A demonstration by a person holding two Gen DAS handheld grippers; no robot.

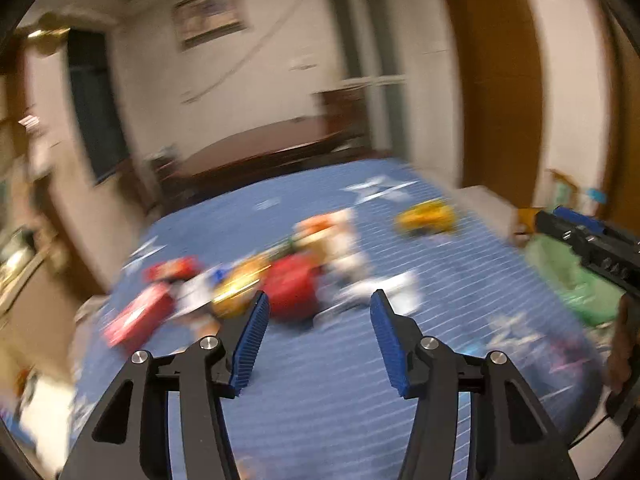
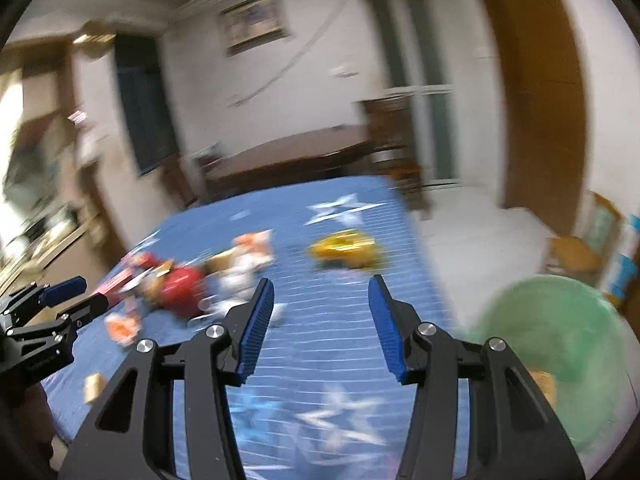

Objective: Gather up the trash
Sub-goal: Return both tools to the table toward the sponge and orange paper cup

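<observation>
Hovering over littered blue mat, both grippers empty

Left gripper (image 1: pixel 318 300) and right gripper (image 2: pixel 321 286) are hanging with fingers spread, gripping nothing. Blurred wrappers (image 1: pixel 288 292) are lying ahead on the star-patterned mat (image 1: pixel 320 392); green bag (image 2: pixel 560 328) is sitting beside it, right.

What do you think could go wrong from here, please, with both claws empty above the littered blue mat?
1. The red, orange and white wrappers lie heaped together on the blue star-patterned mat; the open left claw might pinch several or drag neighbours along.
2. Both views are heavily blurred, so aiming could miss.
3. The yellow packet lies apart, ahead of the open right claw, while the green bag sits off the mat's right edge; a carried piece could drop short.
</observation>
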